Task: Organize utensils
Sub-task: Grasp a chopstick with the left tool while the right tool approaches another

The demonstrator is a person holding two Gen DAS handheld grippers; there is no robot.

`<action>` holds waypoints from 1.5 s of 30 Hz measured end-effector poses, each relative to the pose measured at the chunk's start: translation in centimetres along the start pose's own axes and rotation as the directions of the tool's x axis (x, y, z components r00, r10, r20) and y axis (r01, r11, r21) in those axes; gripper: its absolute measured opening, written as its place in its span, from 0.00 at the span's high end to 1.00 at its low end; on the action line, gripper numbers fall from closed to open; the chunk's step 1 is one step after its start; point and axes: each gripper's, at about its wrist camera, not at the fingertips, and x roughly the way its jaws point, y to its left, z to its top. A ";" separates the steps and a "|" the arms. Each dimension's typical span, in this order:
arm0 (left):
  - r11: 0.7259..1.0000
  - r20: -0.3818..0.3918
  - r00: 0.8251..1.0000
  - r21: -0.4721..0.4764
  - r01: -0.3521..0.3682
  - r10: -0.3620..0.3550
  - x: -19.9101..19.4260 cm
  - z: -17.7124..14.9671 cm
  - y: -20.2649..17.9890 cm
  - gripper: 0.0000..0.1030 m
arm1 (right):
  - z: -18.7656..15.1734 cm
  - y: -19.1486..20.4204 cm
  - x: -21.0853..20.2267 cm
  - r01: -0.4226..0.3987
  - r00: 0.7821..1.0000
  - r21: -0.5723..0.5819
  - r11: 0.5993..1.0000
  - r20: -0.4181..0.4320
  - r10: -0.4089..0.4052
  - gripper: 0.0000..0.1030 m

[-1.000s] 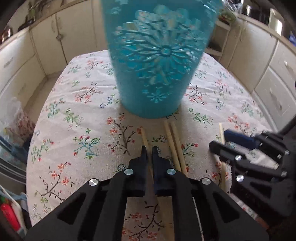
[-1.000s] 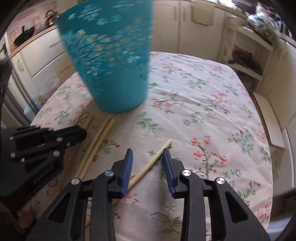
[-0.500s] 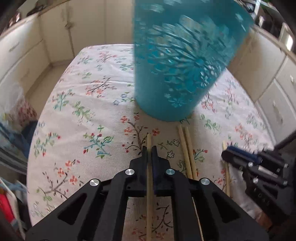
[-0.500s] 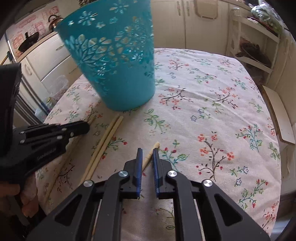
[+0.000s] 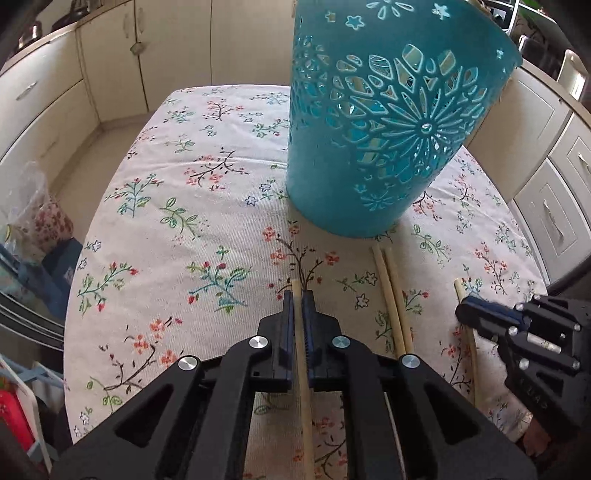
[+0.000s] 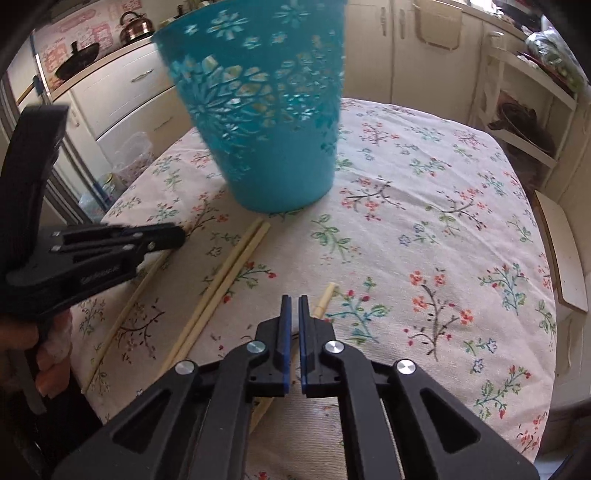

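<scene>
A teal cut-out basket (image 5: 384, 122) stands on the floral tablecloth (image 5: 177, 206); it also shows in the right wrist view (image 6: 273, 110). My left gripper (image 5: 298, 295) is shut on a wooden chopstick (image 5: 303, 369), lifted off the cloth. A pair of chopsticks (image 5: 391, 295) lies to its right, seen too in the right wrist view (image 6: 229, 280). My right gripper (image 6: 292, 300) is shut; a chopstick (image 6: 324, 298) lies under and just right of its fingers, not clearly clamped. The left gripper (image 6: 173, 233) shows at the left in the right wrist view.
Cream kitchen cabinets (image 5: 110, 62) surround the table. A shelf unit (image 6: 524, 122) stands at the far right. A plastic bag (image 5: 33, 206) sits off the table's left edge. A kettle (image 6: 135, 26) sits on the counter behind.
My left gripper closed on a chopstick and lifted it, moving left. My right gripper closed from open and rose; its chopstick now shows beside the fingers.
</scene>
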 end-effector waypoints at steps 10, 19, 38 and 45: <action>1.000 -0.005 1.000 -0.016 0.001 -0.001 -0.7 -0.8 0.8 0.93 | -0.2 -0.1 -0.6 -0.005 1.000 0.018 1.000 -0.030 0.005 0.71; 0.996 0.022 1.000 0.092 -0.017 0.015 -0.4 -0.9 -0.6 0.95 | -0.6 -0.7 0.0 0.041 0.999 0.005 0.999 -0.031 -0.041 0.92; 0.993 -0.073 0.996 0.114 -0.039 0.048 -1.3 -1.0 -0.2 0.88 | -0.8 1.2 0.2 0.035 0.999 -0.094 0.995 -0.032 -0.038 0.88; 0.968 -0.036 0.995 0.235 -0.086 0.097 -1.2 -1.7 -1.6 0.95 | -0.8 1.2 0.2 0.038 0.999 -0.101 0.994 -0.032 -0.042 0.88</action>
